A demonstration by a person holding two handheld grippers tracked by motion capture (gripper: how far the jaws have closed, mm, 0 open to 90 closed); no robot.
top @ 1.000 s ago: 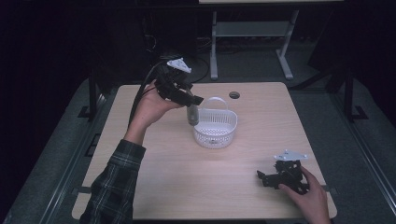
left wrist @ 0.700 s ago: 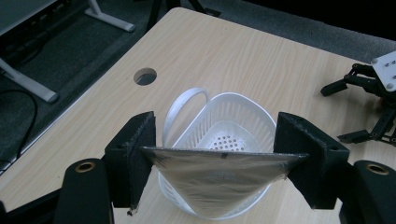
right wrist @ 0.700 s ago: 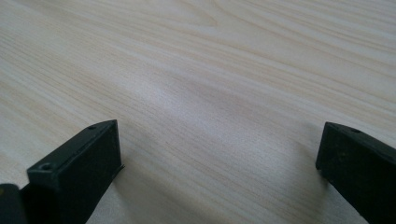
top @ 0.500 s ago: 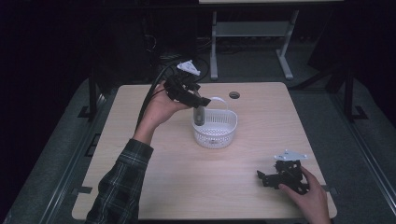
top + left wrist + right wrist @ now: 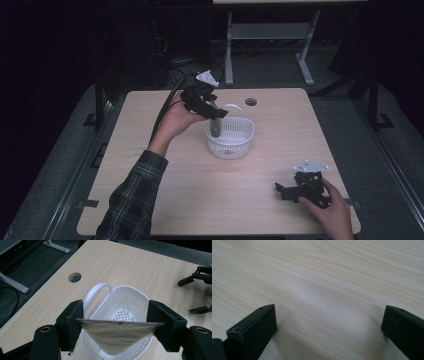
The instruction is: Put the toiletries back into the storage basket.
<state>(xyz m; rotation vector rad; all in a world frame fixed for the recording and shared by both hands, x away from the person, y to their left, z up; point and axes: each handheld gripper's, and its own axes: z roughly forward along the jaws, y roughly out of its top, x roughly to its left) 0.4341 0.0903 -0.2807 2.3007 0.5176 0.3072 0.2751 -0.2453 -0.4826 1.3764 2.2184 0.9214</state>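
Carried rightward, left gripper (image 5: 216, 113) pinches a grey pouch (image 5: 117, 335) over the basket (image 5: 235, 142); right gripper (image 5: 287, 190) rests spread.

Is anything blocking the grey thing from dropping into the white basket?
Nothing visible does. The left gripper holds the grey pouch right above the open white basket. Its handle sits off to one side, and the basket looks empty inside.

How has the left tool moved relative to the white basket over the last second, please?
Yes: the left tool, gripping a grey pouch, has shifted right, from beside the white basket to above its left rim. The basket stayed put.
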